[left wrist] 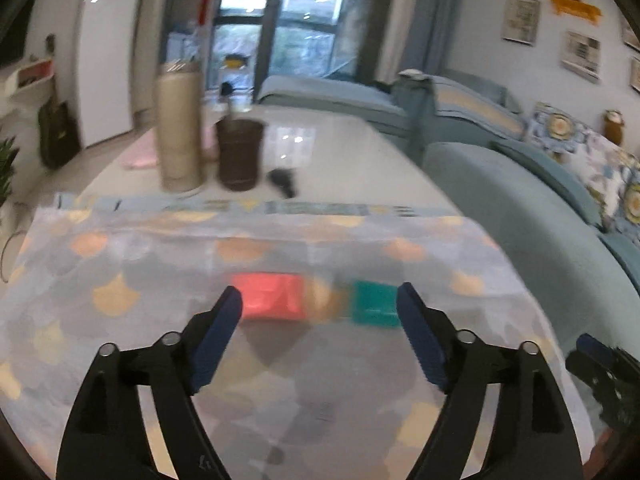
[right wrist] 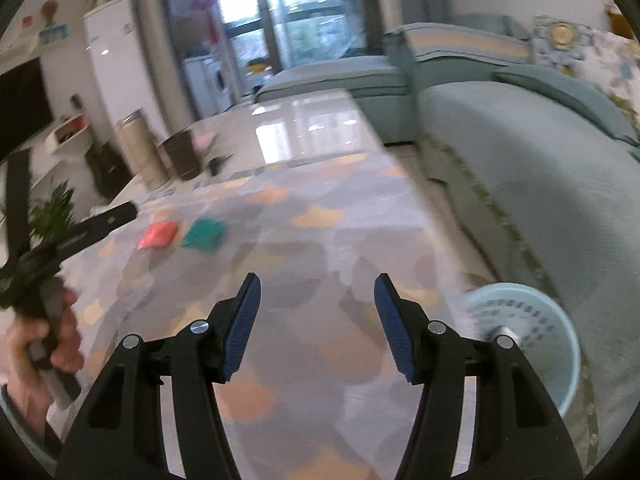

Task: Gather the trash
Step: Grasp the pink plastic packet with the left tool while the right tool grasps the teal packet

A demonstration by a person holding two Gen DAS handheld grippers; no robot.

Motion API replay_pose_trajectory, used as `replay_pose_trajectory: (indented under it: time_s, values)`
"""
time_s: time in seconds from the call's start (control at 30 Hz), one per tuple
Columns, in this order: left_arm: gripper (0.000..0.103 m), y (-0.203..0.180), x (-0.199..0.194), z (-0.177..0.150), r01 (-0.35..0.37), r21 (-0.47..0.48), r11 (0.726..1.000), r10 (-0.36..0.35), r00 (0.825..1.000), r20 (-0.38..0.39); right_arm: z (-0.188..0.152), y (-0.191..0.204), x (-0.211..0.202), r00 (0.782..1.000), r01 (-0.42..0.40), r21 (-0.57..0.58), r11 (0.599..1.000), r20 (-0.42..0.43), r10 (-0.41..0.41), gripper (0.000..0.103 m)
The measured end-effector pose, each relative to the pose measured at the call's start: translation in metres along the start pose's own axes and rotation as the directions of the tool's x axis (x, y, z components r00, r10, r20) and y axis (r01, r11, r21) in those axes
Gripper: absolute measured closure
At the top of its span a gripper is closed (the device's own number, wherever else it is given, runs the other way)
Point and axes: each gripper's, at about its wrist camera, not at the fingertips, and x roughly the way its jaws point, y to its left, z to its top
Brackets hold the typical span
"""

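A long table (left wrist: pixel 340 152) is shown, its near half covered by a patterned cloth (left wrist: pixel 160 280) in grey, white and orange; the far half is bare and glossy. A teal sofa (right wrist: pixel 520 152) is positioned along the right side of the table. A pale blue perforated basket (right wrist: pixel 532 332) is located on the floor between the table and the sofa, at the lower right of the right wrist view.

On the bare part of the table, a tall beige cylinder (left wrist: pixel 178 128) and a dark brown cup (left wrist: pixel 239 154) are placed side by side, with a small dark object (left wrist: pixel 282 182) just beside the cup.

Two pieces of trash are found on the cloth, lying close together: a red packet (left wrist: pixel 270 296) and a green packet (left wrist: pixel 374 304). Both are blurred.

The left gripper (left wrist: pixel 320 306) is presented wide apart with nothing between its pads; the packets lie on the cloth beyond its fingertips. It is held by a hand (right wrist: pixel 40 344), seen at the left edge of the right wrist view.

The right gripper (right wrist: pixel 318 300) is also released and empty, over bare cloth, with the packets well apart to its upper left.
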Motion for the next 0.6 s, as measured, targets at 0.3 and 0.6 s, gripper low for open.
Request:
replay_pose_trajectory:
  time_s: [0.3,0.6]
  values:
    - [0.022,0.028,0.055,-0.006,-0.062,-0.005,0.998,0.061,0.99,-0.126,0.023,0.076,0.065,0.996,-0.092,-0.084,0.992,-0.027,0.09,0.046]
    - [0.047,0.03,0.076,-0.006,-0.084,0.004,0.996,0.083,0.974,-0.21,0.033,0.104,0.116,0.988,-0.126,-0.044,0.991,-0.09,0.122,0.041]
